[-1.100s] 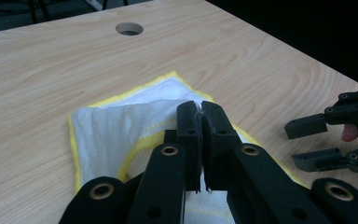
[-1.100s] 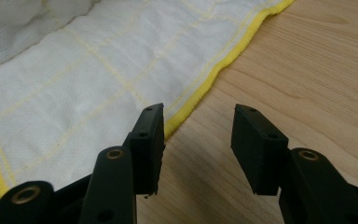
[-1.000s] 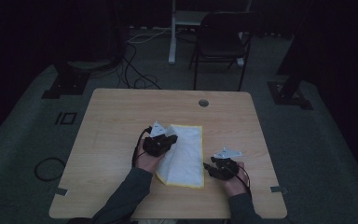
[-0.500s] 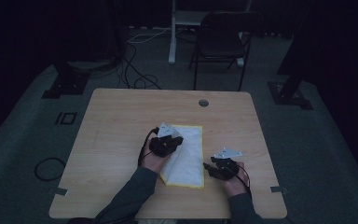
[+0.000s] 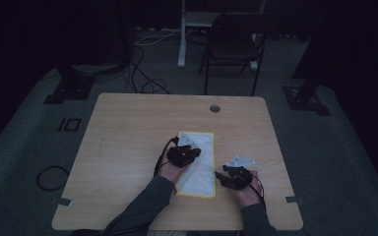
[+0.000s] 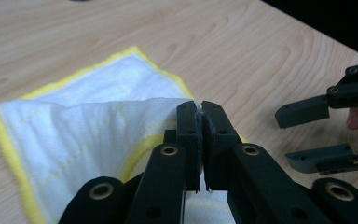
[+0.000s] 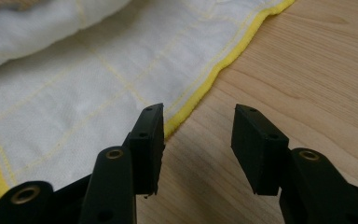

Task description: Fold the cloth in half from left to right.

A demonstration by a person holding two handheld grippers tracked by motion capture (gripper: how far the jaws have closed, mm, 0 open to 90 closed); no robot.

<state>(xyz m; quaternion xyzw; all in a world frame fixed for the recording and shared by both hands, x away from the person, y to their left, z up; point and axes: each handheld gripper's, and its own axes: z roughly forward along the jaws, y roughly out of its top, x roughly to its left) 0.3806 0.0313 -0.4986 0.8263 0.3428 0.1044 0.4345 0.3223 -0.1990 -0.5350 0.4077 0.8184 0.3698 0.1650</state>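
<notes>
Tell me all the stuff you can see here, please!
cloth: one, white with a yellow edge, on the table between the two grippers, one part lifted and folded over
table: one, light wood, in the middle of the room
hole: one, round, grey, near the table's far edge
chair: one, dark, folding, behind the table
cables: several, dark, on the floor beyond the table
left gripper: one, black, shut on the cloth
right gripper: one, black, open, above the bare table beside the cloth's edge
sleeves: two, dark grey, at the near edge
</notes>
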